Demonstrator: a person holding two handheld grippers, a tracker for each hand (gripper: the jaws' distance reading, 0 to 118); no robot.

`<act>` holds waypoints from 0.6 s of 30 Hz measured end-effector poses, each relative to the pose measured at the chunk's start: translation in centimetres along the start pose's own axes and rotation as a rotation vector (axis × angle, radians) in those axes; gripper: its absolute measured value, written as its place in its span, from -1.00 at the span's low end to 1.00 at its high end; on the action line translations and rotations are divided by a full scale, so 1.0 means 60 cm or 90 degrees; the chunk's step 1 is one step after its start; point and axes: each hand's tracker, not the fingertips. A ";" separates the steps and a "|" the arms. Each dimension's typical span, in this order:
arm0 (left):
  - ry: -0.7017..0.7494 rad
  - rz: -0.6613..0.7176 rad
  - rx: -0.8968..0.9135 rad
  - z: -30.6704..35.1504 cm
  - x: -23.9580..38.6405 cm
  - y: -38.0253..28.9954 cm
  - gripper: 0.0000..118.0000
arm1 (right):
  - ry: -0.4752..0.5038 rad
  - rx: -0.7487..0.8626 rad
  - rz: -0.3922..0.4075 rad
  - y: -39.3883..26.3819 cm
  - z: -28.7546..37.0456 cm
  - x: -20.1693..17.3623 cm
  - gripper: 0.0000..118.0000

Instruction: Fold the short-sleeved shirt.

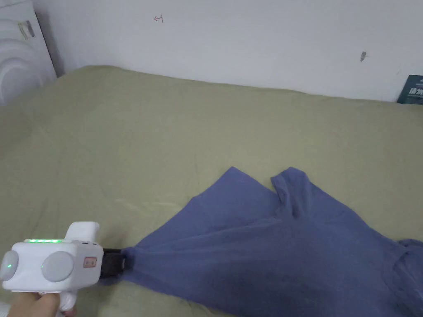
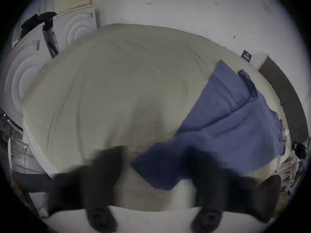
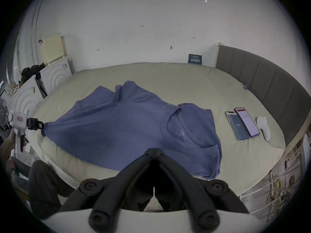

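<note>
Biggest risk here is the shirt (image 1: 264,247) getting dragged instead of straightened. The left claw (image 1: 118,262) is at a hem corner, with cloth bunched to a point at its tip in the head view. But in its own blurry view the jaws look spread apart, so there's no telling if it's really clamped. If it's only a tiny pinch, one more tug probably pops it loose.

The right claw (image 3: 154,151) is closed on nothing, hovering over the shirt at the bed's (image 3: 176,78) near edge. So nothing anchors the collar end, and a pull could slide the whole thing toward the left edge.

The shirt itself is blue and collar-up. It lies along the near edge with the neck toward the headboard side. Creases fan out from the pinched corner, the far sleeve is rumpled, and the near side droops over the edge.
</note>
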 end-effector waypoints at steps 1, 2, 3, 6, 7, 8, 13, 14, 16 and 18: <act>0.000 -0.006 0.006 0.004 0.005 -0.002 -0.99 | -0.001 -0.003 0.000 0.008 -0.010 0.002 -1.00; -0.012 -0.007 0.026 0.003 0.012 -0.005 -0.99 | -0.001 -0.004 0.000 0.008 -0.022 0.004 -1.00; -0.004 -0.005 0.016 0.002 0.017 -0.005 -0.99 | 0.002 -0.011 0.002 0.023 -0.039 0.006 -1.00; -0.016 -0.005 0.022 -0.003 0.015 -0.001 -0.99 | 0.009 -0.011 0.020 0.069 -0.099 0.006 -1.00; -0.015 -0.005 0.024 -0.005 0.015 -0.001 -0.99 | 0.008 -0.016 0.029 0.089 -0.124 0.005 -1.00; -0.017 -0.002 0.023 0.000 0.019 -0.002 -0.99 | 0.008 -0.016 0.035 0.112 -0.153 0.006 -1.00; -0.016 0.021 0.027 0.009 0.029 -0.003 -0.99 | -0.004 -0.038 0.057 0.218 -0.305 0.021 -1.00; -0.014 0.021 0.027 0.009 0.030 -0.003 -0.99 | 0.003 -0.052 0.066 0.237 -0.334 0.026 -0.97; -0.009 0.025 0.025 0.009 0.031 -0.005 -0.99 | 0.005 -0.081 0.090 0.267 -0.386 0.025 -0.11; -0.010 0.028 0.024 0.008 0.029 0.000 -0.99 | 0.013 -0.125 0.103 0.282 -0.435 0.026 0.98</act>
